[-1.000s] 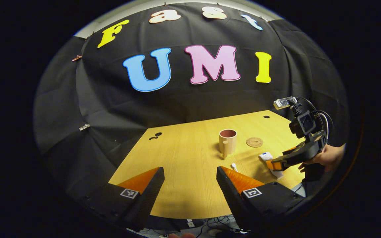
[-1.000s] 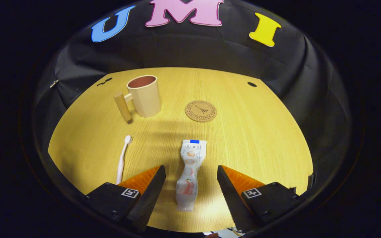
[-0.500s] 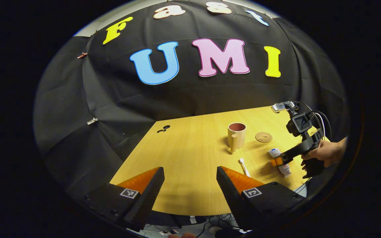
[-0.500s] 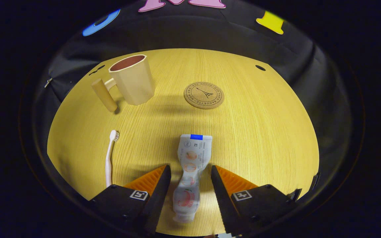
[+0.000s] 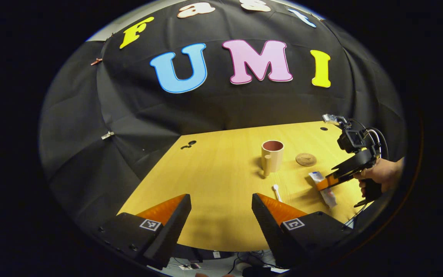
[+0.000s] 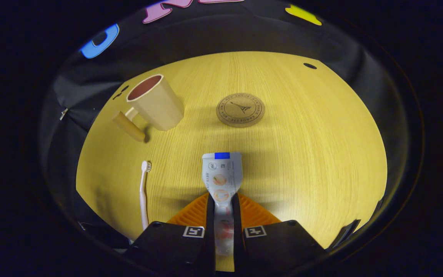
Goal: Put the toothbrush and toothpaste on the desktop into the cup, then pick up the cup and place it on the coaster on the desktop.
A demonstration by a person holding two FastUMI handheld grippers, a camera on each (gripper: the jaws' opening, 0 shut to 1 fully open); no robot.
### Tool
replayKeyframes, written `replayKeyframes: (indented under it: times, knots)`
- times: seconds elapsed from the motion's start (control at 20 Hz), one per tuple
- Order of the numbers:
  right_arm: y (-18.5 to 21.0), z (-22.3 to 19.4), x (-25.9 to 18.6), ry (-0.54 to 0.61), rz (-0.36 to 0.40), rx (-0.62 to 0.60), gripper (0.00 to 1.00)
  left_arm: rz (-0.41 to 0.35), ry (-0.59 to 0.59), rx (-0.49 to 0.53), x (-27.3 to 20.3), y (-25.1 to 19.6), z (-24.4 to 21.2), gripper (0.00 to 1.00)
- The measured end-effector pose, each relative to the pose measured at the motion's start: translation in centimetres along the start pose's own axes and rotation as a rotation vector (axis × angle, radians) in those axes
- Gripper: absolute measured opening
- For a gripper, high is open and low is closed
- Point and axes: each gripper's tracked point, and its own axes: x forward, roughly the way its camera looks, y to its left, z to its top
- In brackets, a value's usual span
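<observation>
Right gripper view, left to right: toothbrush (image 6: 143, 192) lies flat at eight o'clock; cup (image 6: 156, 103) stands at ten o'clock; right claw (image 6: 221, 206) pinches the toothpaste (image 6: 221, 175) at six o'clock; coaster (image 6: 240, 109) lies at twelve o'clock on the wooden surface (image 6: 313, 154). Left gripper view: left claw (image 5: 221, 209) spread, holding nothing.

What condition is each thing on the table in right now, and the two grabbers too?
Cup: upright, nothing inside, standing beside the coaster.
Coaster: flat on the table, nothing on it.
Toothbrush: lying flat, untouched.
Toothpaste: pinched between the right gripper's fingers.
Right gripper: shut on the toothpaste.
Left gripper: open, holding nothing.
</observation>
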Motion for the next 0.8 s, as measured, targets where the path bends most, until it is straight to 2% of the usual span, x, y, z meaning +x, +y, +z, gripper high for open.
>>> replayKeyframes:
  times: [0.2,0.25,0.3,0.4,0.7,0.8]
  knots:
    - [-0.5,4.2,-2.8,-0.153,0.069,-0.03,0.23,-0.045,0.049,0.009,1.8,-4.3,-1.2,0.98]
    - [-0.6,5.1,-3.5,-0.18,0.083,-0.031,0.17,-0.057,0.063,0.012,2.6,-5.4,-1.6,0.98]
    - [-0.7,6.2,-4.0,-0.205,0.1,-0.028,0.23,-0.065,0.077,0.016,3.3,-6.3,-1.7,0.98]
    - [-1.0,8.1,-5.2,-0.255,0.133,-0.018,0.22,-0.072,0.108,0.025,4.5,-7.8,-2.5,0.98]
    - [-2.7,12.0,-8.0,-0.332,0.188,0.011,0.22,-0.1,0.231,0.054,8.0,-11.5,-5.4,0.96]
    - [-3.5,12.2,-8.6,-0.34,0.194,0.009,0.22,-0.1,0.27,0.053,9.0,-12.3,-6.3,0.92]
